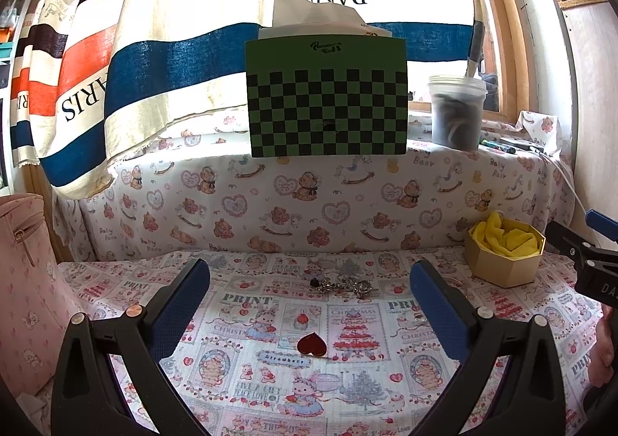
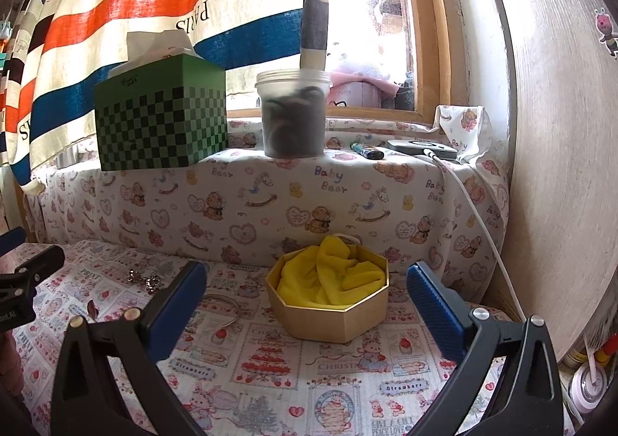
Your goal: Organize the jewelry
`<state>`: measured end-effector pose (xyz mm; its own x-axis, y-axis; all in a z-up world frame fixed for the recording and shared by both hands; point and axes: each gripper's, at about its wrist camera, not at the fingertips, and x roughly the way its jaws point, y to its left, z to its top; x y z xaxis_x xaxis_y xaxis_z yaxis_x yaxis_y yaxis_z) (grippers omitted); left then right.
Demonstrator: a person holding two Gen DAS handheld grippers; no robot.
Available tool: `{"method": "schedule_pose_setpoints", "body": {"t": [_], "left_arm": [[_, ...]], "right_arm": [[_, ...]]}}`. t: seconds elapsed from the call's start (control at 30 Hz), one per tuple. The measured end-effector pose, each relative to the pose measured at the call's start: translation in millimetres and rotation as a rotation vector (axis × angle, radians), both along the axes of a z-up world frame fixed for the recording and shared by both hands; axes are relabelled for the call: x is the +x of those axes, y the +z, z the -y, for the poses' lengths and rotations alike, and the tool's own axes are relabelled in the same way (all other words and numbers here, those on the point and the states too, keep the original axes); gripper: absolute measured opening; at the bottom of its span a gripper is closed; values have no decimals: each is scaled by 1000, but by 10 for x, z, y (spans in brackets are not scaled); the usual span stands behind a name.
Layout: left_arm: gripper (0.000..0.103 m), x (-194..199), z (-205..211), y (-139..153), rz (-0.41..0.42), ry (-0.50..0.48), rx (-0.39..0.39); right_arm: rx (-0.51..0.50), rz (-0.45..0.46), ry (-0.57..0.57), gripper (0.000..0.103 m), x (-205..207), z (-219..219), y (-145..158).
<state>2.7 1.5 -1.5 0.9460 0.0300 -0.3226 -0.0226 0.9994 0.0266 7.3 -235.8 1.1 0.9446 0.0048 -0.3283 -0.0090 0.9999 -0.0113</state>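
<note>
Right now your left gripper (image 1: 309, 281) and right gripper (image 2: 305, 281) both hover with fingers spread wide, holding nothing. On the printed tablecloth (image 1: 386, 389), a red heart-shaped brooch (image 1: 312, 344) lies toward the near edge; a silvery chain bracelet (image 1: 342, 286) sits farther back. A thin bangle (image 2: 224, 306) rests just beside the octagonal box (image 2: 328, 316), lined with crumpled yellow cloth (image 2: 332, 273), near the back right corner.

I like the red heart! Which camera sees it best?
The left wrist view. The red heart lies flat on the printed cloth, unobstructed, between the open left gripper fingers. In the right wrist view I can't tell whether it appears.
</note>
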Motion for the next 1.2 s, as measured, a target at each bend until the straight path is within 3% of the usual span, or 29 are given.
{"method": "schedule_pose_setpoints", "body": {"t": [0.67,0.83,1.03,1.2], "left_arm": [[103,8,-35,-13,-10,30,12],[103,13,-23,-16,-14,12,17],[103,114,100,-16,-97,-44,69],[103,214,227,181,-185,-82,107]], "right_arm": [[3,-17,-15,103,30,16,-5],[-6,-67,10,103,94,5,-38],[17,-81,-9,103,120,82,-48],[40,-91,20,103,147,111,-38]]}}
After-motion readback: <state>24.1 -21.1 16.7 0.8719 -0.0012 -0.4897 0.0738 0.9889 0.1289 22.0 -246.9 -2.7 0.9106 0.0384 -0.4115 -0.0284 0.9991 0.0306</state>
